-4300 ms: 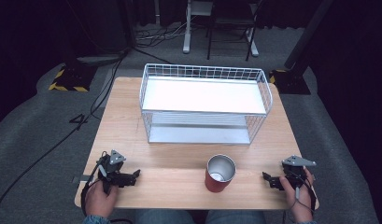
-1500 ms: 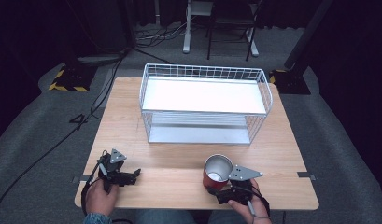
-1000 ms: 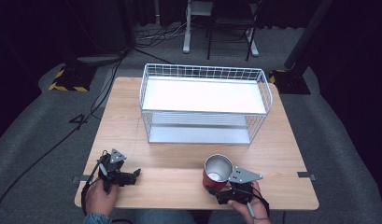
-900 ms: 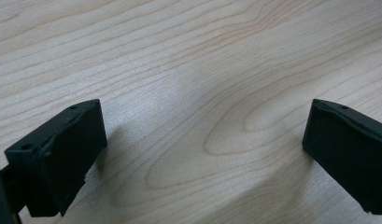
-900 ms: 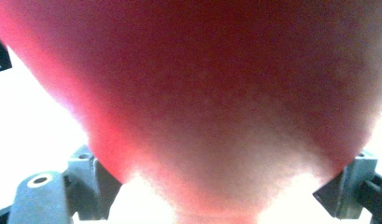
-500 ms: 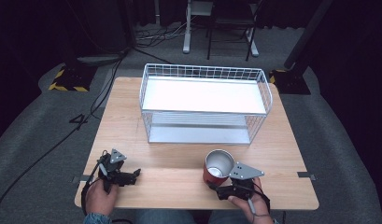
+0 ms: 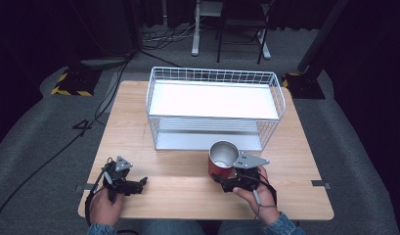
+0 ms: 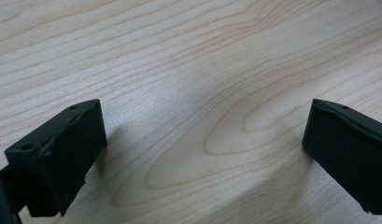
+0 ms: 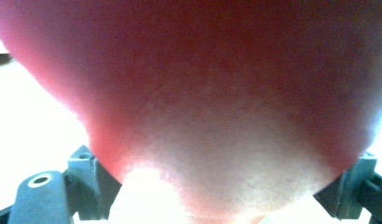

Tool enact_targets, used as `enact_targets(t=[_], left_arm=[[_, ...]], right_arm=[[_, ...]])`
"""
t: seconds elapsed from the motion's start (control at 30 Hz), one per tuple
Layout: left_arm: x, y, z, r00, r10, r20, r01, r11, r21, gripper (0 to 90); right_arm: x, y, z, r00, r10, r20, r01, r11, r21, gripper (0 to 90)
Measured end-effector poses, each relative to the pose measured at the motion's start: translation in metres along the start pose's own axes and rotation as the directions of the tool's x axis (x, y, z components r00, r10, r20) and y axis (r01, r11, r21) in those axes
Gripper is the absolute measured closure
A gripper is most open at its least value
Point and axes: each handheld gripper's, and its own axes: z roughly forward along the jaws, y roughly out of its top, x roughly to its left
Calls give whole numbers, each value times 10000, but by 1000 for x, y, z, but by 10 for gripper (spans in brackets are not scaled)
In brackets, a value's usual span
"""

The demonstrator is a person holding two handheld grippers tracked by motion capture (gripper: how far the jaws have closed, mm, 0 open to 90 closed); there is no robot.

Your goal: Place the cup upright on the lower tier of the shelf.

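A red cup (image 7: 221, 161) with a shiny metal inside stands open side up just in front of the wire basket (image 7: 207, 128). My right gripper (image 7: 226, 175) is shut on its lower wall from the near side. Up close the red cup (image 9: 193, 93) is a blurred red wall between the jaws of my right gripper (image 9: 216, 191). My left gripper (image 7: 141, 182) rests low at the table's front left, pointing right. Its jaws stand wide open in the left gripper view, with bare wood between the tips of the left gripper (image 8: 202, 154).
The white wire basket has a white shelf (image 7: 212, 100) on top and an open lower level facing me, at the back middle of the wooden table (image 7: 134, 132). Dark floor, cables and chair legs lie beyond the table.
My right gripper came in from the table's right edge and shut on the red cup. In the last half second the cup has moved away from me, toward the basket. The left gripper stayed put.
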Motion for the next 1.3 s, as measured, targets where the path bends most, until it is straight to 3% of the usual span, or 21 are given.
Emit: enact_targets(t=[0.63,1.3], left_arm=[[0,0,0,10000,-2,4,2,10000,-6,0],[0,0,0,10000,-3,5,3,10000,0,0]], right_arm=[[-44,31,38,9967,420,697,-430,9990,132,168],[-67,38,81,9817,932,1658,-877,9953,-405,168]])
